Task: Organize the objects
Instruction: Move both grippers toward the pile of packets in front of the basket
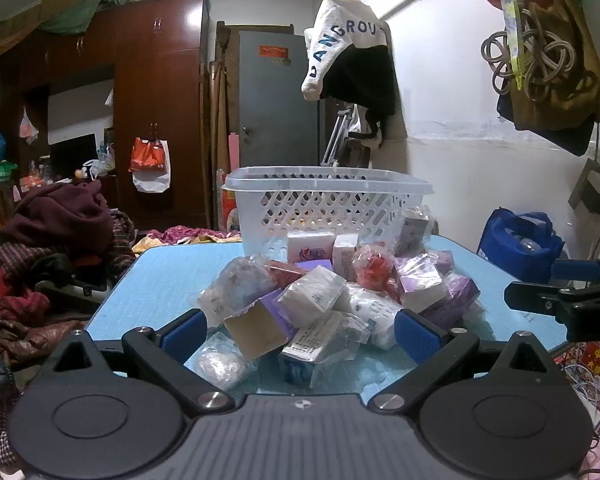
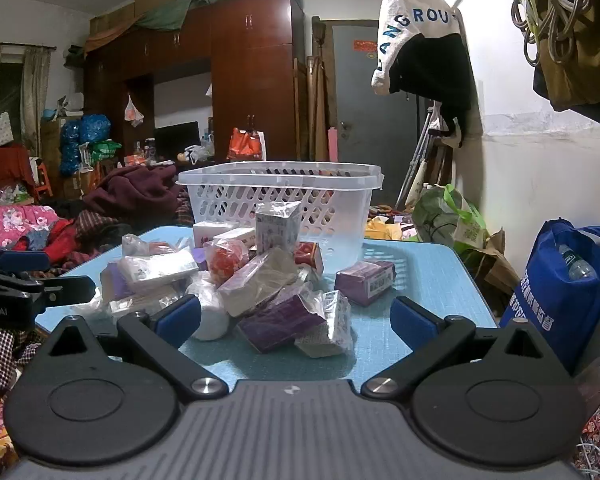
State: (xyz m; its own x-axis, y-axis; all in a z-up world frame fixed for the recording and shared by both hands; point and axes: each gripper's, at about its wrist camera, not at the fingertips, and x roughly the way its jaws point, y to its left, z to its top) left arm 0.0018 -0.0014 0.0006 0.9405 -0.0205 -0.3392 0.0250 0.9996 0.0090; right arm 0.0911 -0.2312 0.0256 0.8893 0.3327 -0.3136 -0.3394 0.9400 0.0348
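pile (image 1: 332,304): wrapped boxes & packets heaped mid blue table (image 1: 172,276), just in front of white basket (image 1: 324,200)
left gripper (image 1: 300,330): jaws wide, nothing held, near edge of pile
right gripper (image 2: 296,320): jaws wide, empty
risk: slick wrap slips from pads; pulling a low box could topple heap off table

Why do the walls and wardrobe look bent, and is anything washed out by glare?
Left wrist view: the fisheye lens bows the wardrobe and darkens the corners; the wall is bright under the window. Right wrist view: the same curving, glare along the window edge above the hanging jacket; the basket stays sharp.
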